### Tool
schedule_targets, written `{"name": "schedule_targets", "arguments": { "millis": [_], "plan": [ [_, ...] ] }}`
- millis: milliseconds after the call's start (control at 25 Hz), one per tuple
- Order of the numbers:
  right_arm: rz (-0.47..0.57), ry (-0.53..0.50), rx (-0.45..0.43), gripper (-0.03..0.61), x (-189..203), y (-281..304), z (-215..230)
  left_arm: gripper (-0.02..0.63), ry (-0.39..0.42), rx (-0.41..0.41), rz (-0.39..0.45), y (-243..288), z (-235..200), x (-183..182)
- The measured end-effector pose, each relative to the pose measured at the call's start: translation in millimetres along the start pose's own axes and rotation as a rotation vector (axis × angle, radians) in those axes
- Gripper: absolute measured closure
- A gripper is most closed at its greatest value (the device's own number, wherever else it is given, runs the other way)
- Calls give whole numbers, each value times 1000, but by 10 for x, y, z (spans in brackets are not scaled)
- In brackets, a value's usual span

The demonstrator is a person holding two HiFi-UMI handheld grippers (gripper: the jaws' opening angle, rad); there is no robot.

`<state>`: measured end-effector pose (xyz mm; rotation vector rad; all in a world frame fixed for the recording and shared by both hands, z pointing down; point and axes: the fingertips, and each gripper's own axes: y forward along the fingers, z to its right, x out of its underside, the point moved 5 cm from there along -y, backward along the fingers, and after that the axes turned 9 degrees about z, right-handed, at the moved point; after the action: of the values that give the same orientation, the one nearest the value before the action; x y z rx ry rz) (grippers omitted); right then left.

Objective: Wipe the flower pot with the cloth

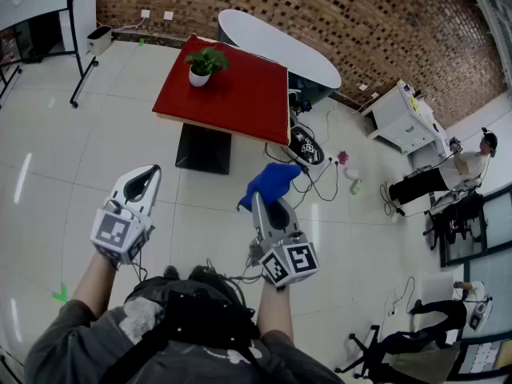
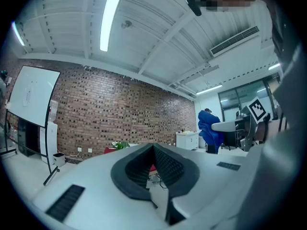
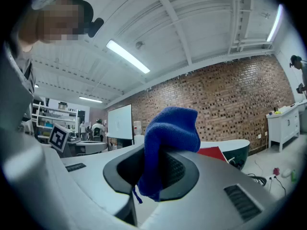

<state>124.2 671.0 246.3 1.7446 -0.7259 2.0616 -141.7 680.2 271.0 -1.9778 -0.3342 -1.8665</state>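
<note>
A white flower pot (image 1: 198,76) with a green plant stands on the red table (image 1: 240,94), well ahead of both grippers. In the left gripper view the plant (image 2: 120,145) shows small and far off. My right gripper (image 1: 266,202) is shut on a blue cloth (image 1: 272,182), which bunches up above its jaws; the blue cloth (image 3: 169,138) fills the middle of the right gripper view. My left gripper (image 1: 142,184) is held level at the left, its jaws shut with nothing between them. The right gripper with the cloth (image 2: 211,131) also shows at the right of the left gripper view.
A white oval table (image 1: 276,46) stands behind the red one by the brick wall. Cables and a black device (image 1: 308,146) lie on the floor right of the red table. A whiteboard stand (image 1: 80,46) is at the left, a white cabinet (image 1: 404,118) and a seated person (image 1: 448,174) at the right.
</note>
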Motion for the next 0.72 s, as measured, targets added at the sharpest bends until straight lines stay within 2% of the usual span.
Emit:
{"name": "schedule_targets", "arguments": {
  "millis": [200, 440, 600, 720],
  "plan": [
    [35, 34, 21, 505, 37, 42, 105, 601, -2, 1, 12, -38, -34, 1],
    [36, 32, -5, 505, 347, 256, 418, 601, 36, -29, 13, 38, -56, 206],
    [35, 50, -43, 505, 401, 844, 795, 601, 28, -77, -3, 553, -321, 260],
    [34, 69, -61, 505, 444, 1290, 1156, 601, 34, -74, 16, 1068, -468, 294]
  ]
}}
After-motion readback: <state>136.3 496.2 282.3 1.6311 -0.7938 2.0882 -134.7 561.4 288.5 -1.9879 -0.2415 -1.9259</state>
